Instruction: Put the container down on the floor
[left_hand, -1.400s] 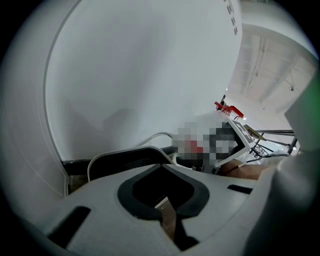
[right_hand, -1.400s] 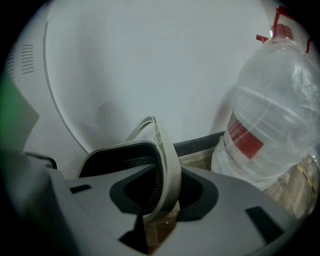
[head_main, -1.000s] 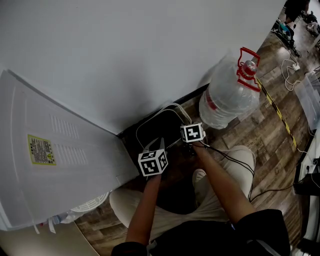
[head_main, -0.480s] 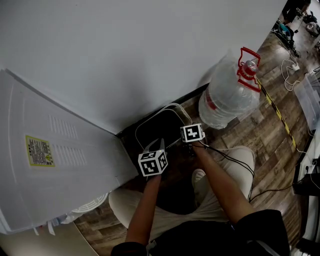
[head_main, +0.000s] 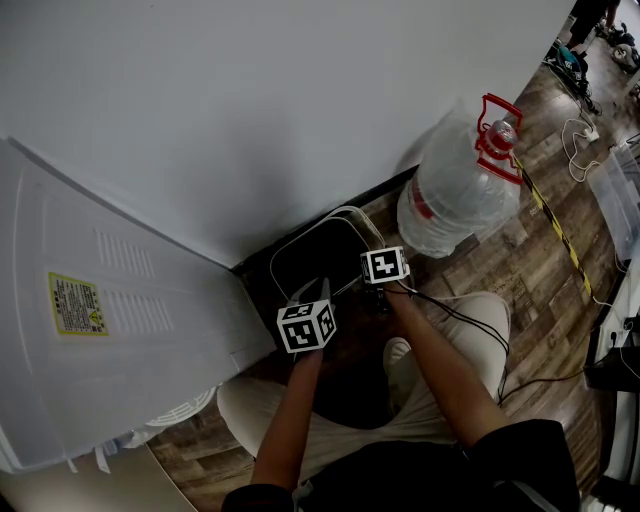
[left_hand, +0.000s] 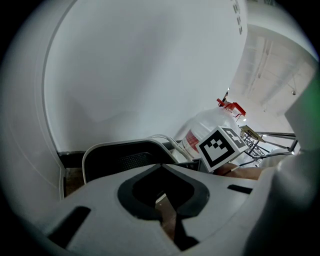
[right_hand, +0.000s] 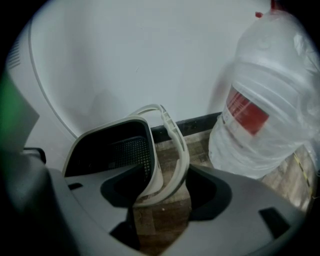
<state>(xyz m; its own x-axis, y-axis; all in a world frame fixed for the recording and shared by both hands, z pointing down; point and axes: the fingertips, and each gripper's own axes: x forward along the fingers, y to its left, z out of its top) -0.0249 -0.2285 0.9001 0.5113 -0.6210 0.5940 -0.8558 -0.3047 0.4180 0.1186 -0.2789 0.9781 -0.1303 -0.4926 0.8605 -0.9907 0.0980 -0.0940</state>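
The right gripper, jaws just opened loosely around the handle of the container, should back straight off without tipping it at the floor's edge; the left gripper is closed together, empty.

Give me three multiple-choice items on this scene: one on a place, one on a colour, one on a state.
1. In the head view, on which side of the container does the water bottle stand?
A. To its right
B. To its left
C. Inside it

2. The bottle's carrying handle is:
A. Blue
B. Red
C. Green

3. The right tongs are:
A. Shut on the bottle
B. Shut on nothing
C. Open, with the container's handle between the jaws

Key:
1 A: the bottle shows to the right of the container.
2 B: the handle shows red against the clear bottle.
3 C: the jaws have just been opening and stand apart round the handle without pressing it.
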